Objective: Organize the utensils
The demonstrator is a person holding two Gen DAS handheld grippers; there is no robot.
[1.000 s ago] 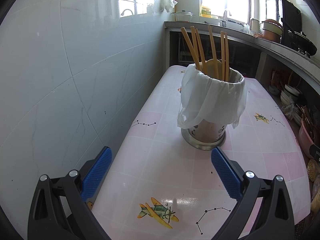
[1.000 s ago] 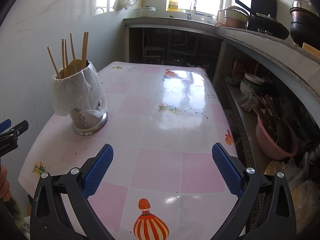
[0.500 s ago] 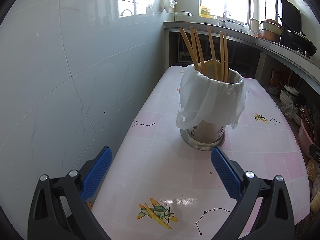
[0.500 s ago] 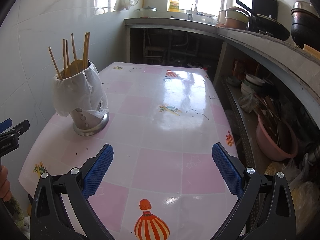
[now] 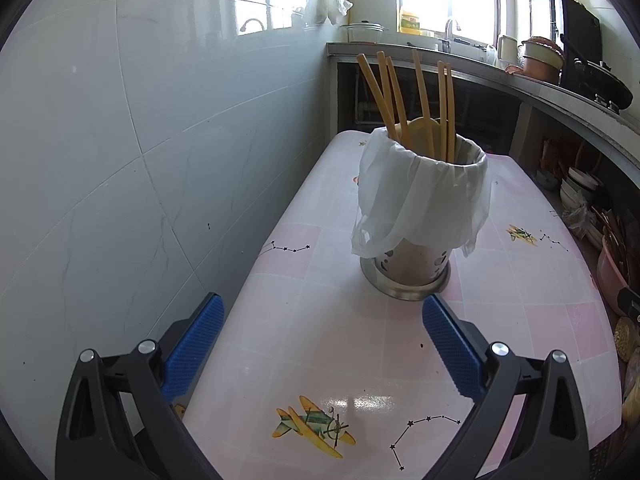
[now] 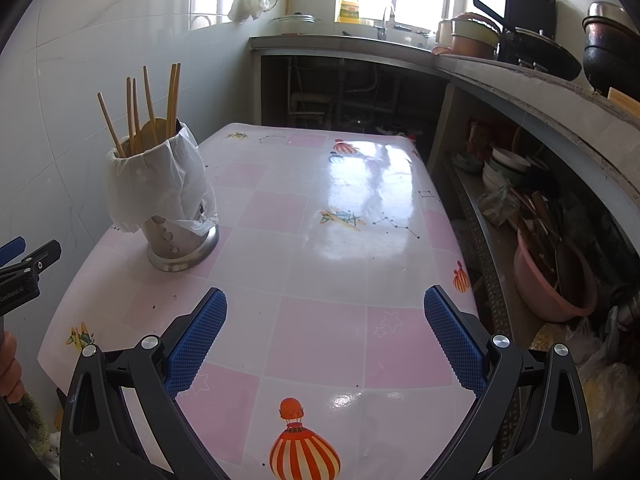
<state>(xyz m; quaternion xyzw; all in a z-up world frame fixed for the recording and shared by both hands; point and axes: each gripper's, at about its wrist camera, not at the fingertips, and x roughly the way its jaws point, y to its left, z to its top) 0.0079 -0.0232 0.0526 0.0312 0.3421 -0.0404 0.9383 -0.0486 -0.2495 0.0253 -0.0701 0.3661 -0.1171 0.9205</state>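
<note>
A steel utensil holder (image 5: 406, 266) (image 6: 182, 240) lined with a white plastic bag (image 5: 424, 196) stands upright on the pink checked table (image 5: 320, 320). Several wooden chopsticks (image 5: 444, 108) (image 6: 150, 104) and a wooden spoon (image 5: 422, 128) stick out of it. My left gripper (image 5: 320, 340) is open, low over the table's near end, with the holder just beyond its fingertips. My right gripper (image 6: 324, 332) is open over the table's near right part, holding nothing. The left gripper's tip (image 6: 28, 264) shows at the left edge of the right wrist view.
A white tiled wall (image 5: 140, 140) runs along the table's left side. A counter (image 6: 460, 68) with pots and a wok wraps the back and right. Bowls and a pink basin (image 6: 552, 276) fill the shelves to the right. A person's hand (image 6: 10, 364) shows at the lower left.
The left gripper has crept a little closer to the holder and shifted slightly right. The right gripper view is almost unchanged. Both stay open.
</note>
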